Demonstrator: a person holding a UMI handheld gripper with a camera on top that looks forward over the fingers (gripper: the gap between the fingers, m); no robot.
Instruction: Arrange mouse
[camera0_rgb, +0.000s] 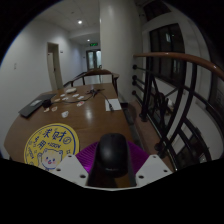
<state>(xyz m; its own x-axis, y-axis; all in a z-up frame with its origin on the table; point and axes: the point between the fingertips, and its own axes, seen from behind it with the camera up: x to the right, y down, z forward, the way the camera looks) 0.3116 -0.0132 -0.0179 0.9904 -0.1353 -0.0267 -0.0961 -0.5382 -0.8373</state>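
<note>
A dark mouse (111, 157) sat between the two fingers of the gripper (110, 172), its rounded back facing the camera and the magenta pads (86, 158) rising on either side of it. The pads stood close against the mouse's flanks, and it looked clasped by both, though the exact contact at the sides was hard to make out. The mouse was at the near end of a long brown table (75, 115), raised or resting just above the wood; which of the two could not be told. Just to its left, on the near left part of the table, lay a round yellow mat (47, 146) printed with red characters and a small cartoon figure. Farther along the table, on the left, lay a dark flat keyboard-like object (34, 104), with some pale papers (70, 97) beyond it toward the middle. On the right side, past the mouse, a white sheet or booklet (113, 104) lay near the table's edge. To the right of the table ran a dark railing with a brown wooden handrail (178, 62) curving overhead. At the far end, white walls held a doorway (54, 64) on the left and a lit opening (93, 58) straight ahead.
</note>
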